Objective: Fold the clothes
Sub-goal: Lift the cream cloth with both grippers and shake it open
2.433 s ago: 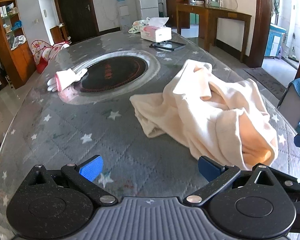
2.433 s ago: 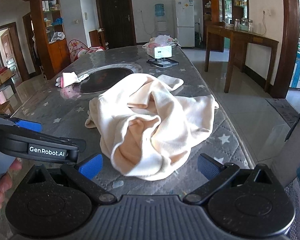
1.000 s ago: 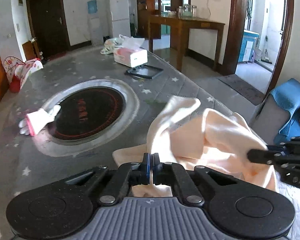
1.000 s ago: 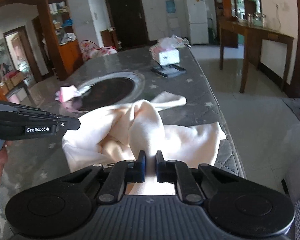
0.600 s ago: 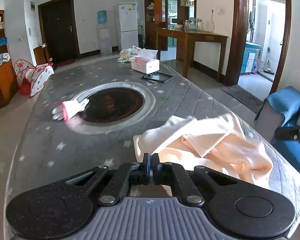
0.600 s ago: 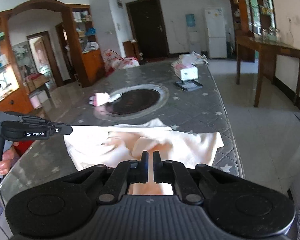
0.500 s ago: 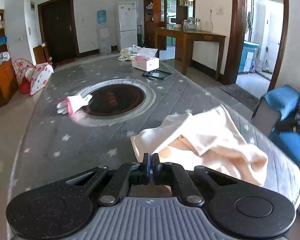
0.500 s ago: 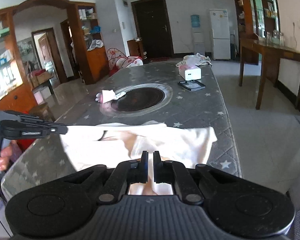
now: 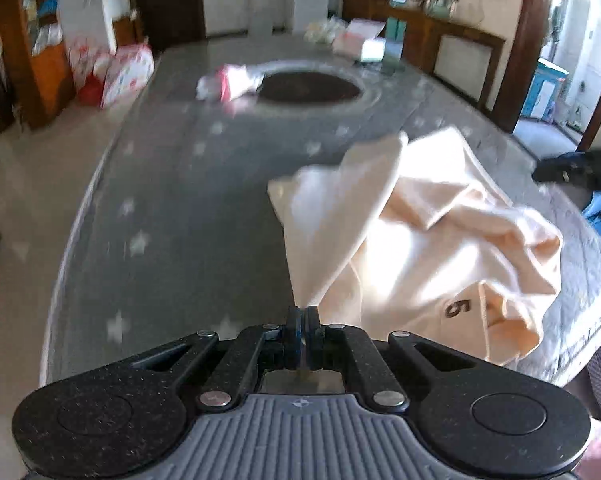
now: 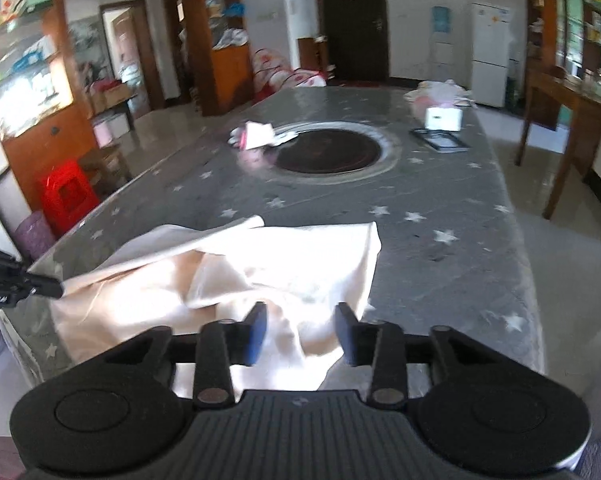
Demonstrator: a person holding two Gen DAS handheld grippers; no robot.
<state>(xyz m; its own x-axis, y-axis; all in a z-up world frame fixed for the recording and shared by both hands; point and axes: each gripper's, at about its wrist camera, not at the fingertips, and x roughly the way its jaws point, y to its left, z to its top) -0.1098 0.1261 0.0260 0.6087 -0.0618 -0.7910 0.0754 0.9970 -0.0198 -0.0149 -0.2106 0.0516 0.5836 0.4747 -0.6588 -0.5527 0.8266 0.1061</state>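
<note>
Pinching a corner of the shirt (image 9: 420, 248) in my left tongs (image 9: 301, 322), I have the pads clenched flat together with the cloth rising out of them in a taut wedge. My right tongs (image 10: 301, 332) are opening; cloth lies below and between the blue pads, but neither pad presses on it, so that side is released. The shirt, pale peach with a small printed 5 on it, sits crumpled at the near end of the bench (image 10: 440, 208), partly lifted where I hold it and spilling over the near edge. In the right view its long axis runs across me, from the left tongs out at the left edge to a free corner (image 10: 370, 232) on the right, just beyond my open pads. That corner is what the coming move turns on, I think: it lies ahead and slightly right of the right tongs, much nearer to them than to the left, so the right hand should take it while the left keeps tension. Farther along the bench are a round dark inset (image 10: 328, 154), a pink-and-white glove (image 10: 254, 136) at its rim, then a tissue box (image 10: 444, 118) and a flat tray (image 10: 440, 141).
</note>
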